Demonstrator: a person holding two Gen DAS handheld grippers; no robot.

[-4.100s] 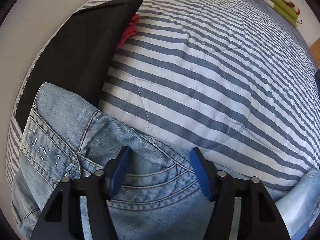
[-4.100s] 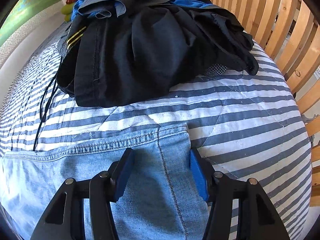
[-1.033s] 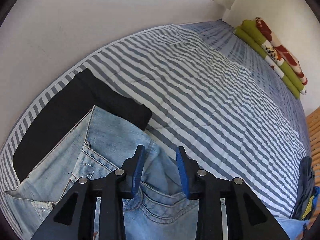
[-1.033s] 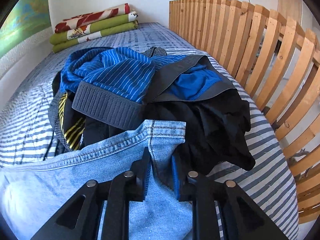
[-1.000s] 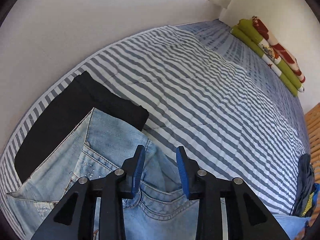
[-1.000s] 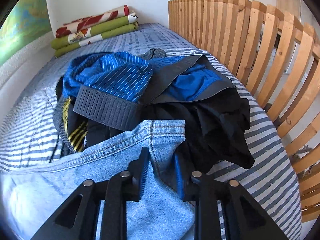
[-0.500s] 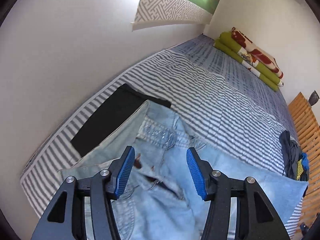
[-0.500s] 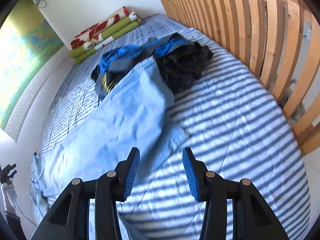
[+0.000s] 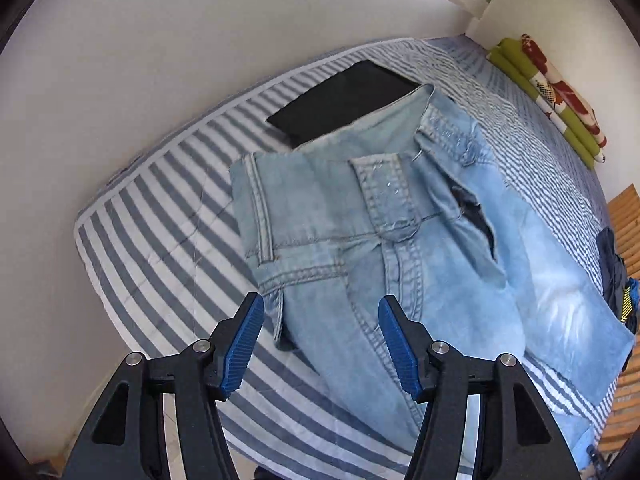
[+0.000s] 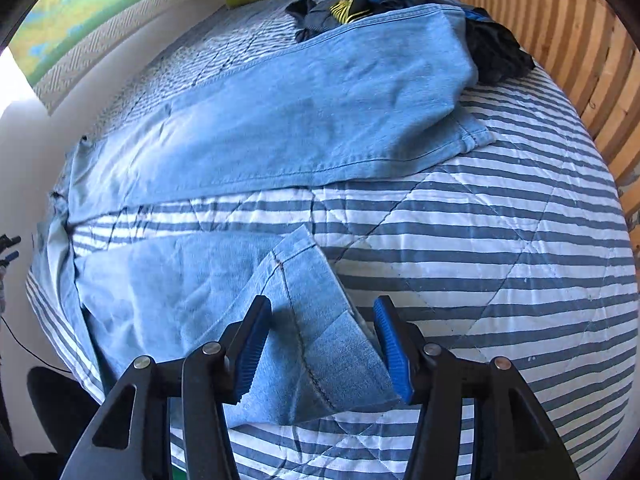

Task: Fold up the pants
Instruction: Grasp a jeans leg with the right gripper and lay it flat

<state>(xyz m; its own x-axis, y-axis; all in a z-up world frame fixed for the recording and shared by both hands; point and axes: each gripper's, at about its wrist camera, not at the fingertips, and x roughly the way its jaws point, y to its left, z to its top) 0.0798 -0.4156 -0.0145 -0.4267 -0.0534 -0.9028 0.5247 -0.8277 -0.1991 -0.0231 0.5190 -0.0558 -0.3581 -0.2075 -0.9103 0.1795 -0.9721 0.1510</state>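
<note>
Light blue jeans (image 9: 360, 216) lie spread across the striped bed, waistband toward the wall, legs running off to the right. My left gripper (image 9: 320, 344) hovers over the hip and near-leg seam, its jaws opening, pads clear of the denim. In the right wrist view the far leg (image 10: 304, 120) stretches flat across the bed while the near leg's hem (image 10: 316, 320) lies twisted below my right gripper (image 10: 320, 344). Its jaws are opening too; the cuff sits between the blue pads without being pinched.
A folded black garment (image 9: 344, 100) lies partly under the waistband by the wall. A heap of dark and blue clothes (image 10: 420, 4) sits at the far leg's hem beside the wooden slatted rail (image 10: 568, 48). Rolled green and red blankets (image 9: 556, 92) rest at the bed's head.
Both grippers let go of the jeans and pulled back toward the near bed edge, jaws widening. The jeans now lie spread out; the right gripper has come over the near leg's cuff.
</note>
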